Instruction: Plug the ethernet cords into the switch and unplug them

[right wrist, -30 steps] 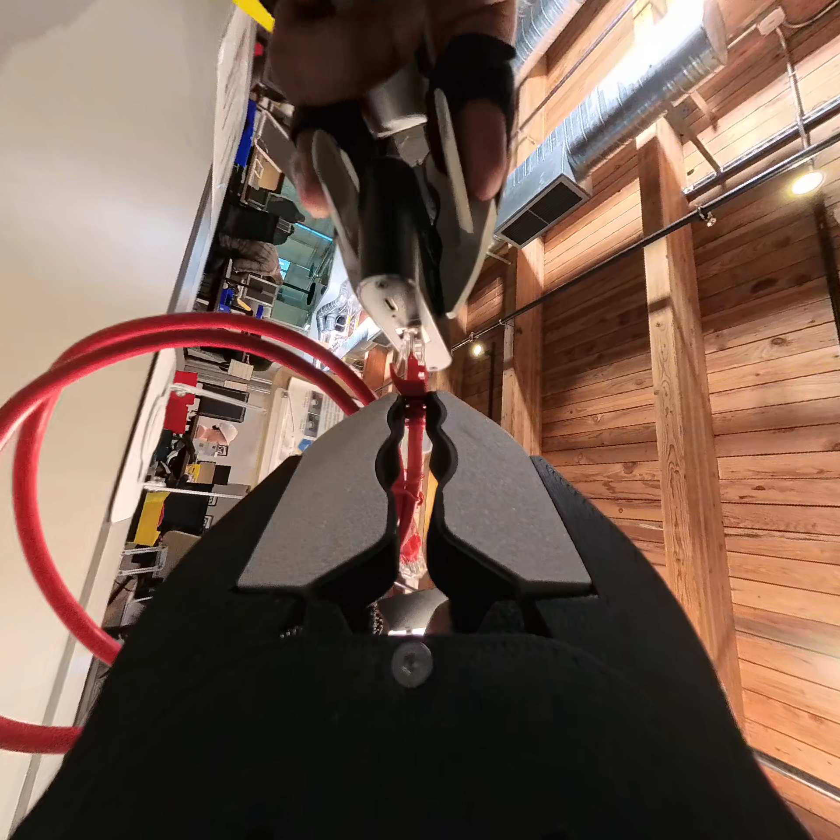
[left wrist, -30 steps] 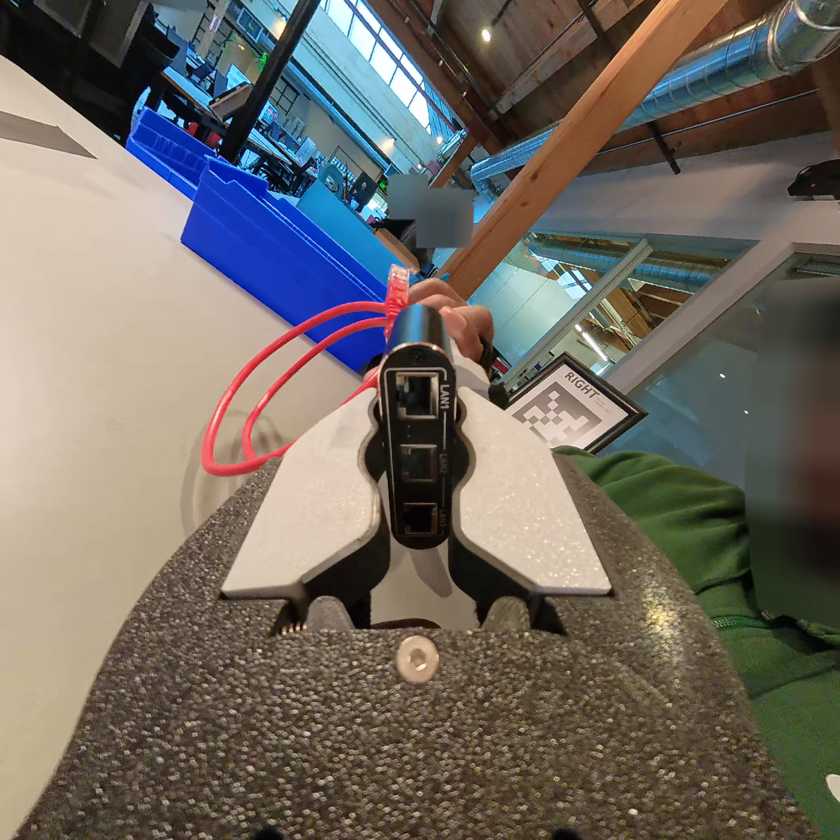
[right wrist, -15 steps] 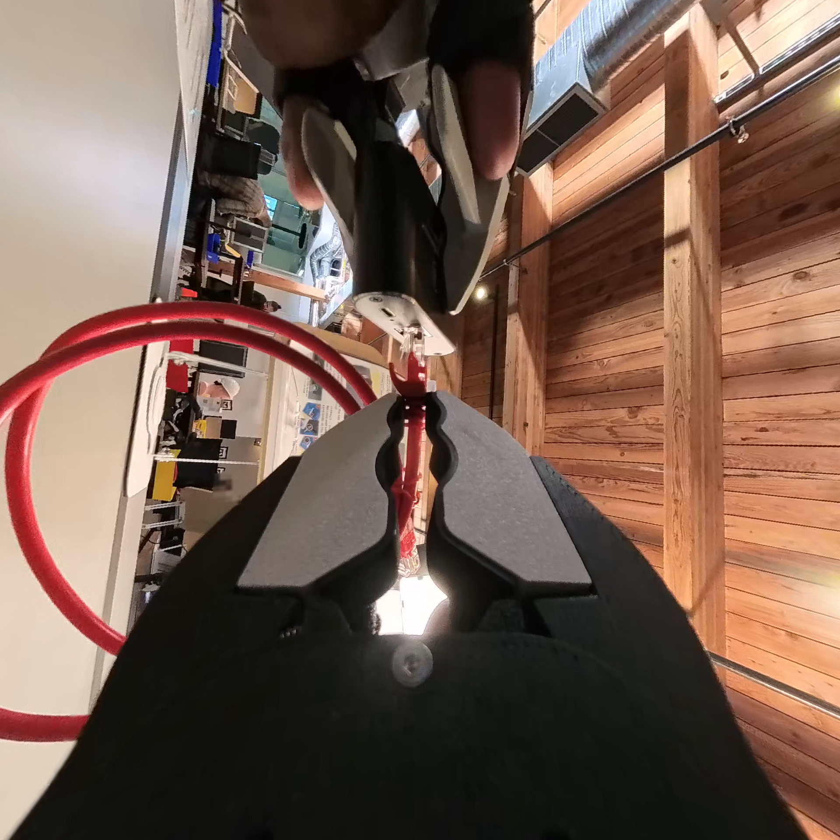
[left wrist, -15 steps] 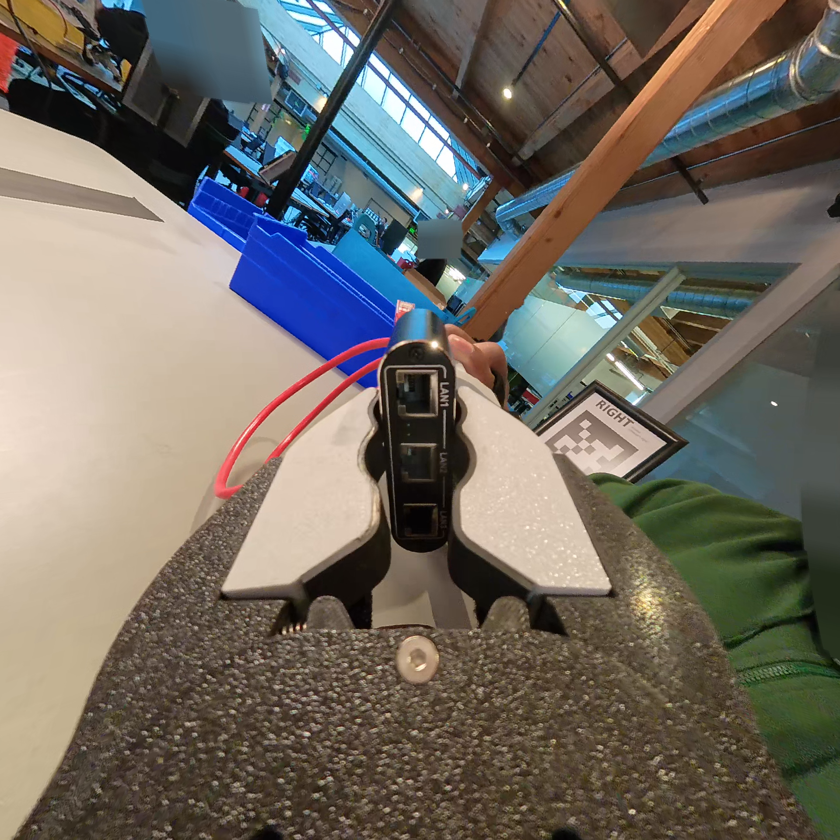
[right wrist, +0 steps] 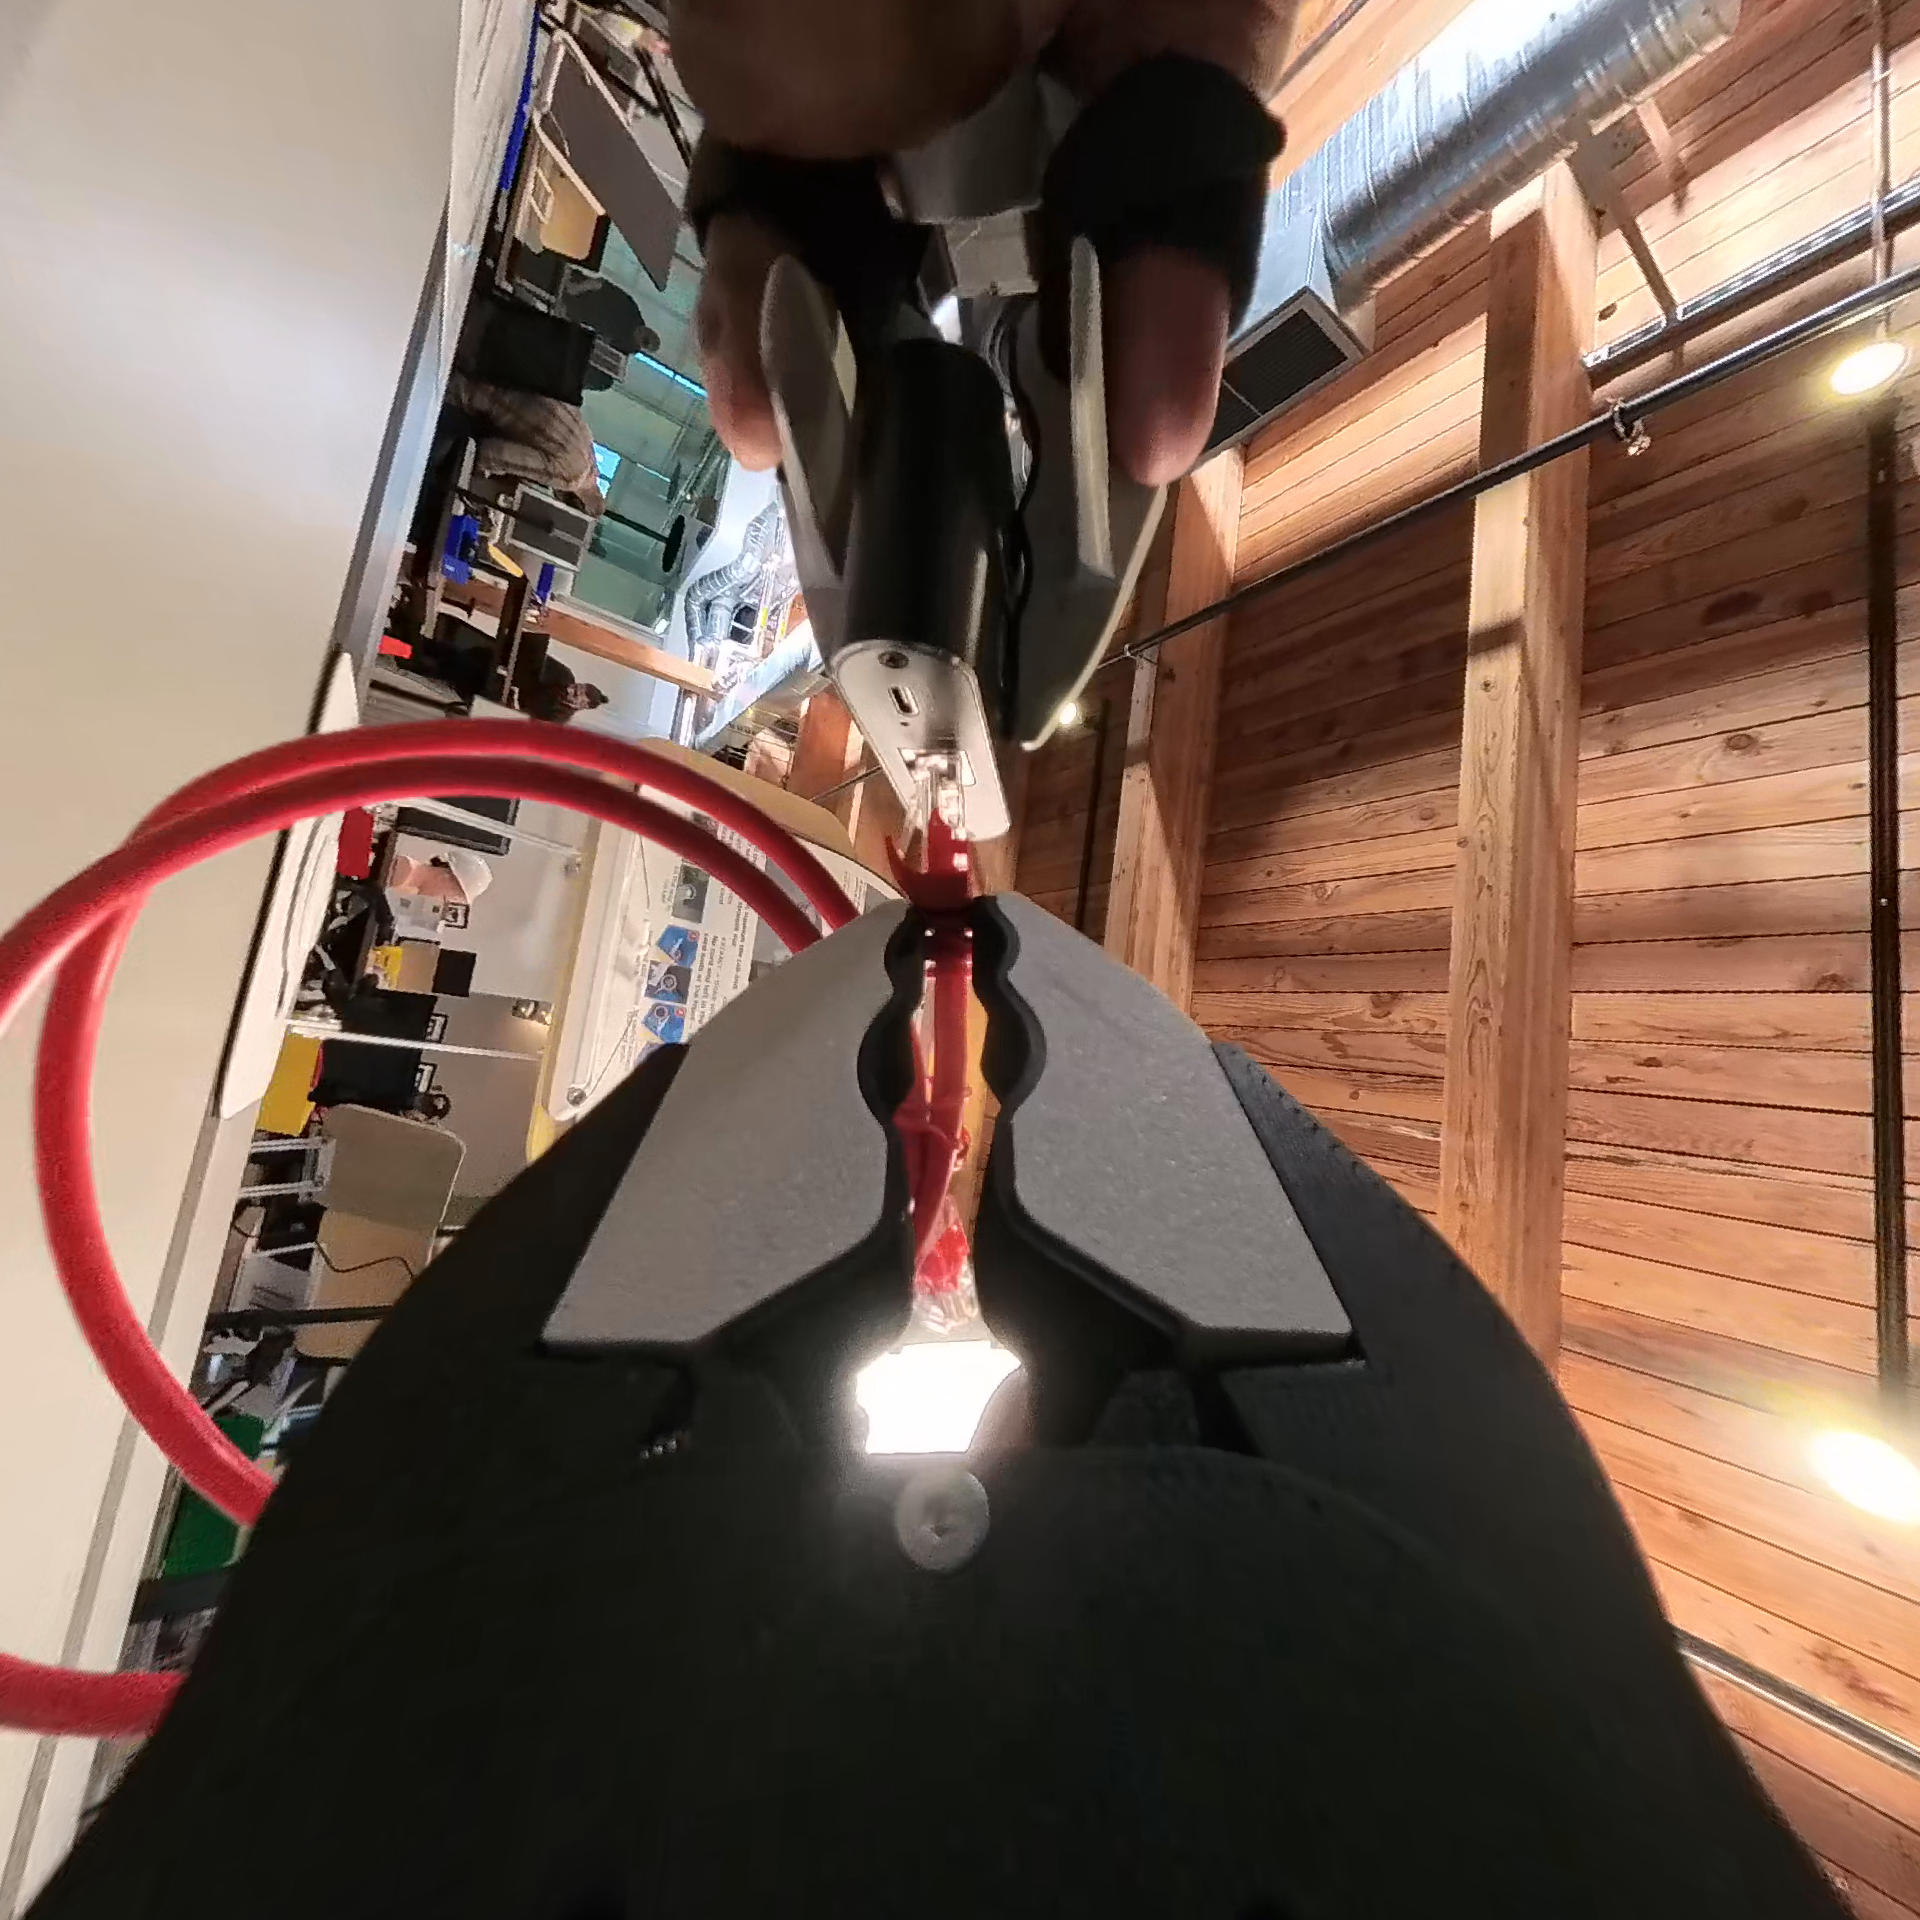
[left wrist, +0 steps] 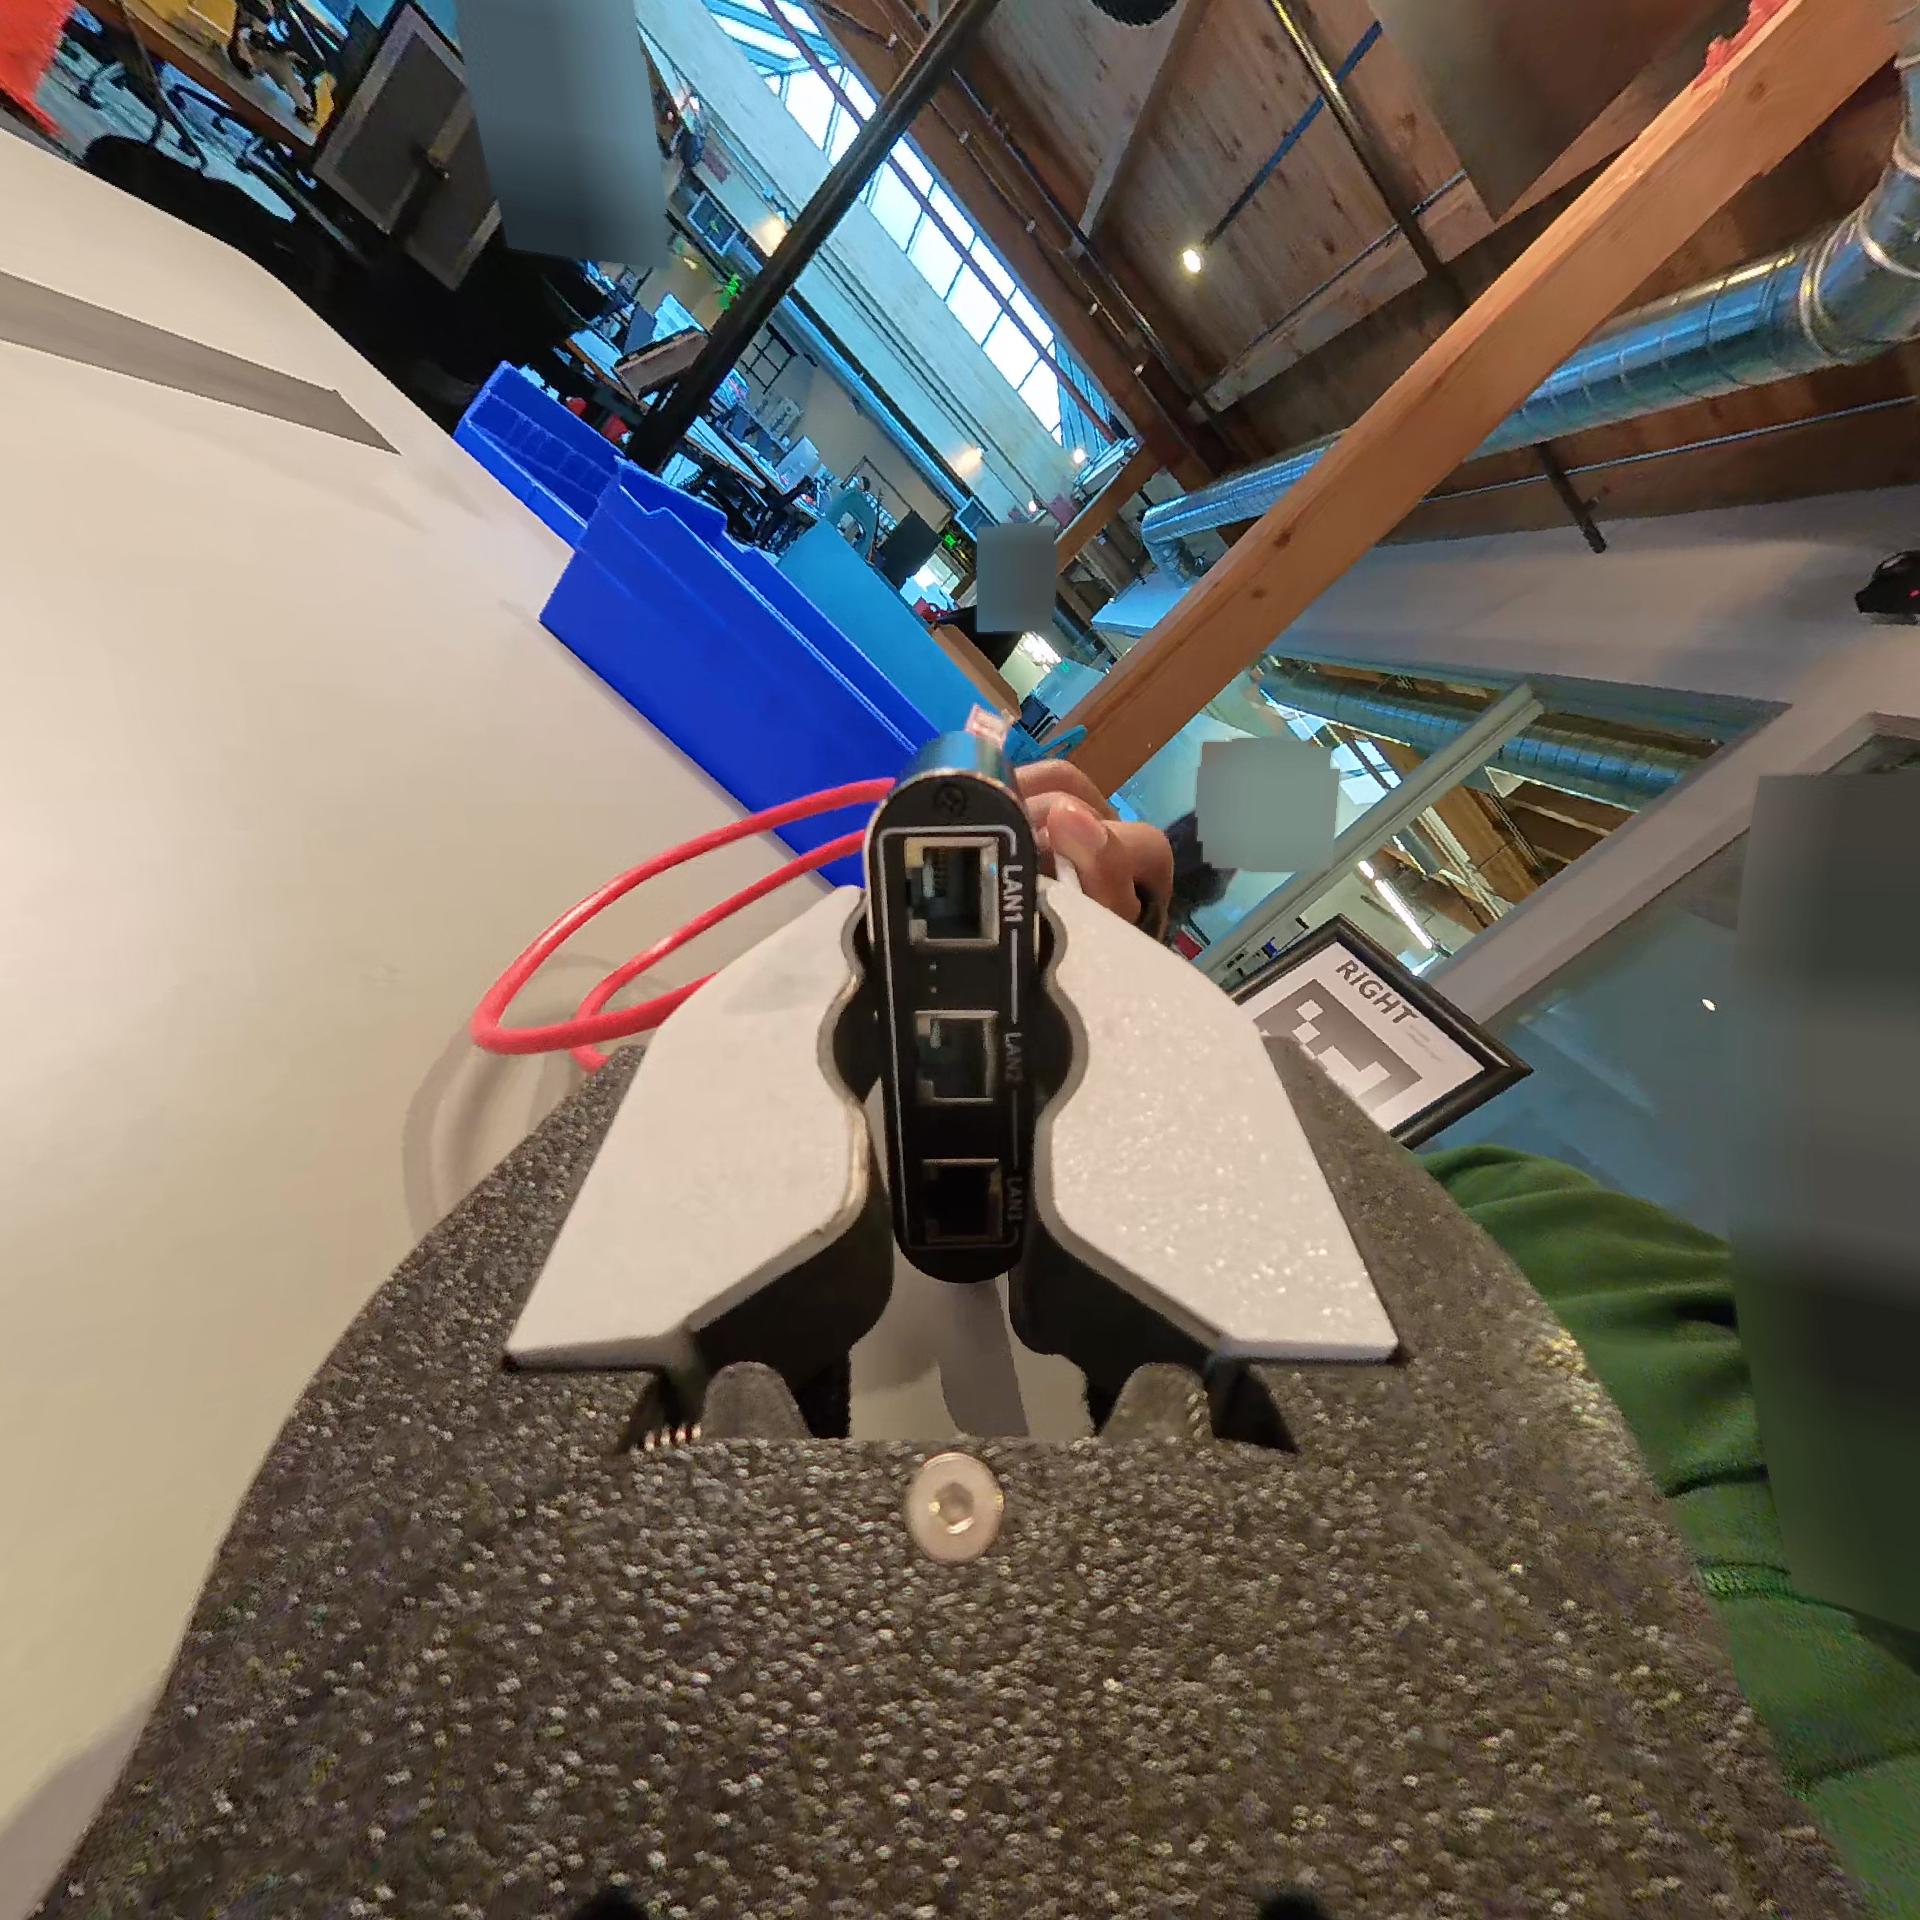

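My left gripper [left wrist: 954, 904] is shut on the switch [left wrist: 958, 1049], a small black box whose face with three empty ports points at the camera. My right gripper [right wrist: 951, 916] is shut on the red ethernet cord [right wrist: 62, 1039] just behind its plug [right wrist: 938, 854]. The plug's clear tip meets a port on the switch's silver far end [right wrist: 914, 717]; how deep it sits I cannot tell. In the left wrist view the cord [left wrist: 623, 914] loops over the table and only the plug's tip [left wrist: 987, 724] shows above the switch.
Blue bins [left wrist: 727, 644] stand on the white table [left wrist: 208, 831] beyond the cord. A hand [left wrist: 1091, 842] and the right gripper's tag board [left wrist: 1371, 1029] are behind the switch. A green sleeve [left wrist: 1662, 1351] is at the right. A wooden wall [right wrist: 1558, 935] fills the right wrist view.
In the left wrist view the plug has sunk behind the switch's far end and the cord loop looks smaller. Both grippers have tilted a little, still shut on the same things.
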`<action>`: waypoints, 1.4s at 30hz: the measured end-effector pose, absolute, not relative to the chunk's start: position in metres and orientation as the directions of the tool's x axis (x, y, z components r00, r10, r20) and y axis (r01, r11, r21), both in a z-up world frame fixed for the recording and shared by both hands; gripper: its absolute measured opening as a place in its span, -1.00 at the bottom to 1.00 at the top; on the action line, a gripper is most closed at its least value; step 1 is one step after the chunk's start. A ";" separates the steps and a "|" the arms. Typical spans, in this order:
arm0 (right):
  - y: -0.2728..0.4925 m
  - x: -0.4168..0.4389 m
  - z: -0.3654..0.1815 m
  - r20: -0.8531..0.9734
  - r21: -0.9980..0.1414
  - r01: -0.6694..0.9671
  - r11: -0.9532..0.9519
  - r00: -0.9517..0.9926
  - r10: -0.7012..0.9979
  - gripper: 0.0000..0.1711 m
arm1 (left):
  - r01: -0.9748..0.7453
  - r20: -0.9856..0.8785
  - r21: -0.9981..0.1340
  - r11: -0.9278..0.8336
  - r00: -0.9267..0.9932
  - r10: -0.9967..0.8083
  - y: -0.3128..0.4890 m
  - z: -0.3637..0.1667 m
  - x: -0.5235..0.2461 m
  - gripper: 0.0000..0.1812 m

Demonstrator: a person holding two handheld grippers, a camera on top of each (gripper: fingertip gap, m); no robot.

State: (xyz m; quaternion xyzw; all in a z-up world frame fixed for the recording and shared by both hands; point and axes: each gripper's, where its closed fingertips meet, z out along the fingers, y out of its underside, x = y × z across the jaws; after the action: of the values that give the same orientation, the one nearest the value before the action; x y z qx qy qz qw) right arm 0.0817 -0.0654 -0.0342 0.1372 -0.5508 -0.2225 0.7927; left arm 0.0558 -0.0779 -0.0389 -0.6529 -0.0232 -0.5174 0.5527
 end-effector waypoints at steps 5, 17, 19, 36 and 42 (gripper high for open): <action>-0.074 0.080 -0.035 0.822 0.436 0.192 0.880 0.314 -0.475 -0.90 | 0.632 0.692 -0.696 -0.341 0.466 -0.551 -0.079 -0.030 0.048 -0.72; -0.054 0.079 -0.027 0.855 0.359 0.249 0.900 0.300 -0.424 -0.90 | 0.539 0.662 -0.743 -0.396 0.506 -0.553 -0.079 -0.040 0.066 -0.71; -0.053 0.080 -0.025 0.857 0.351 0.247 0.903 0.304 -0.417 -0.90 | 0.522 0.653 -0.752 -0.402 0.504 -0.566 -0.080 -0.041 0.069 -0.71; -0.058 0.082 -0.020 0.820 0.413 0.253 0.875 0.315 -0.478 -0.90 | 0.576 0.700 -0.700 -0.421 0.441 -0.561 -0.081 -0.037 0.067 -0.71; -0.060 0.082 -0.024 0.817 0.448 0.216 0.867 0.295 -0.496 -0.90 | 0.554 0.707 -0.700 -0.450 0.448 -0.548 -0.082 -0.041 0.068 -0.71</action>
State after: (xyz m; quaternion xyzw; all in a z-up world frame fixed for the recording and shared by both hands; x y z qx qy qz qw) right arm 0.0821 -0.0597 -0.0244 0.1271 -0.5498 -0.2241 0.7946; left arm 0.0682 -0.0820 -0.0415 -0.6701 -0.0025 -0.5253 0.5244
